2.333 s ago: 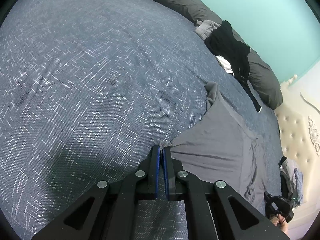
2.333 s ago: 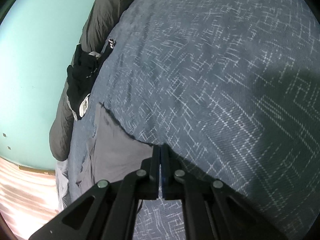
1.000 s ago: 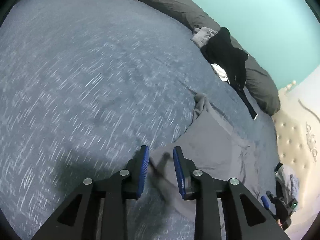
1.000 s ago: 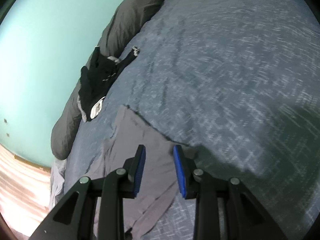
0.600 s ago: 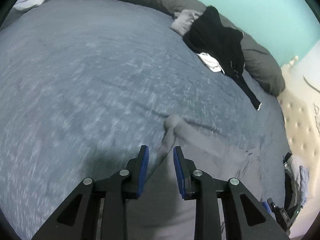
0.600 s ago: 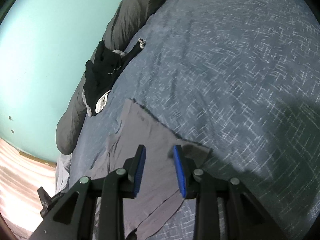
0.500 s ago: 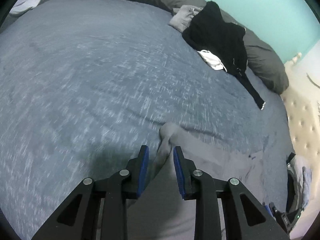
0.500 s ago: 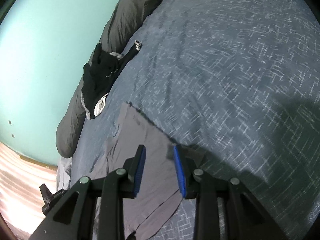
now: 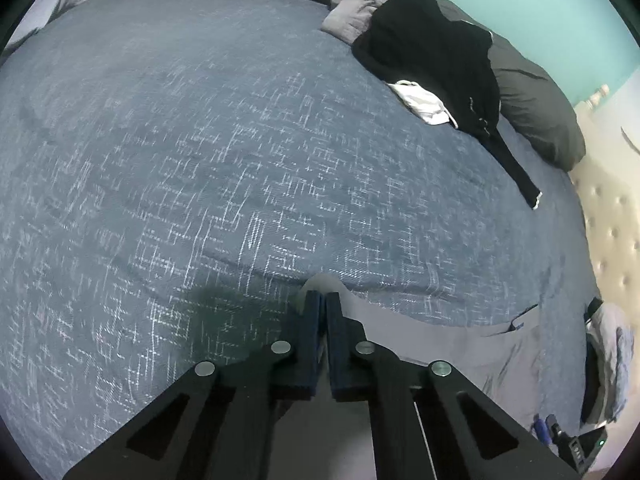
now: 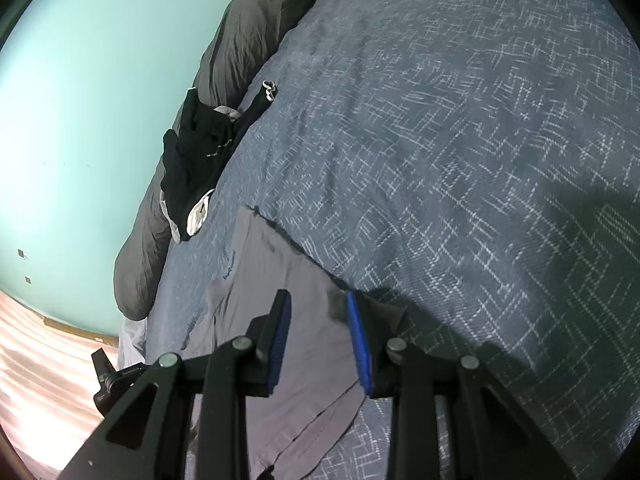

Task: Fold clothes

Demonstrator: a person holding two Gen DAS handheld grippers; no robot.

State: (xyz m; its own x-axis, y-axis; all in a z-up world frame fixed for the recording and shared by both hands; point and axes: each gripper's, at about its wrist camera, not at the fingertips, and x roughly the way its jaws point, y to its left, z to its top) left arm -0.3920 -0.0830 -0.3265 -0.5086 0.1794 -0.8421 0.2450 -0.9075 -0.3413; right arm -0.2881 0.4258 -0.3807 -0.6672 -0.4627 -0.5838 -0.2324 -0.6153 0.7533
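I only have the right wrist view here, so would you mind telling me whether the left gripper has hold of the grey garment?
Observer: Yes, the left gripper is shut on a bunched corner of the flat grey fabric garment.
Operator: Thank you. Is there anything beside the black garment that I might miss?
Observer: A crumpled light grey piece of clothing lies at the far end of the black garment, against the dark grey pillow.
Operator: And what is past the garment on the right?
Observer: A cream tufted headboard stands there, with a bundle of pale blue-grey clothing against it.
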